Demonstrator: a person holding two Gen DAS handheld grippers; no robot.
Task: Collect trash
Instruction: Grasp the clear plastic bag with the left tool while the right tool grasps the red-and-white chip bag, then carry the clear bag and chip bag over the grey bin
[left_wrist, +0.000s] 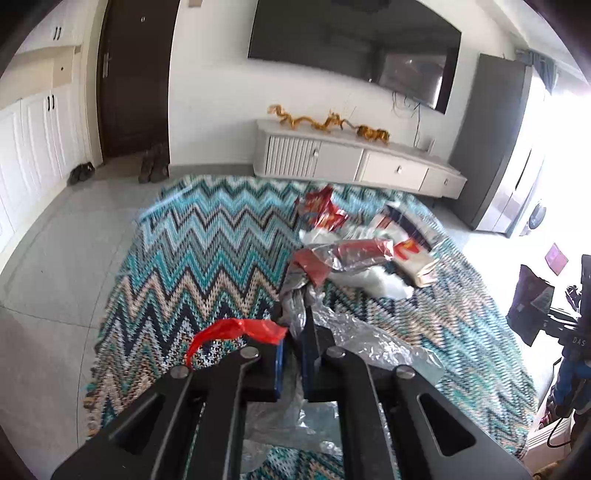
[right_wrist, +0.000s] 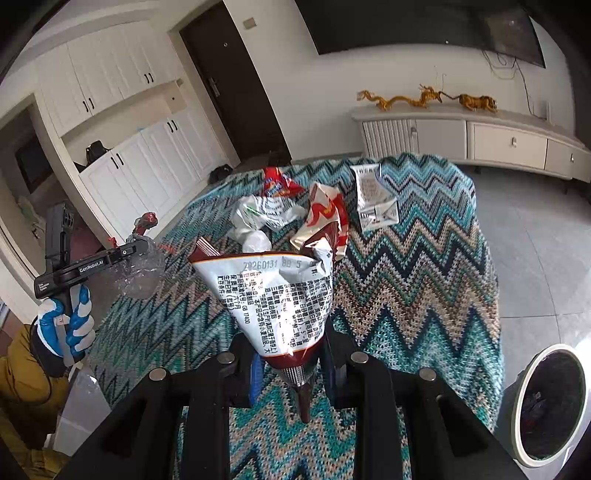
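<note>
Both tools are loaded. The left tool (left_wrist: 295, 325) is clenched on a crinkled clear plastic wrapper (left_wrist: 354, 339), lifted off the zigzag-covered surface (left_wrist: 207, 251). The right tool (right_wrist: 291, 354) grips a printed snack bag (right_wrist: 273, 295) by its dark bottom seam. A lined trash bin (right_wrist: 546, 402) stands on the floor by the surface's near right corner. Several wrappers (right_wrist: 291, 206) remain toward the far edge, so I judge collection only partly done.

Daylight is admitted from an overexposed window (left_wrist: 569, 155) at right; straight lines are bowed by fisheye distortion, corners vignetted, the zigzag teal knitted blanket (left_wrist: 207, 258) slightly motion-blurred.
</note>
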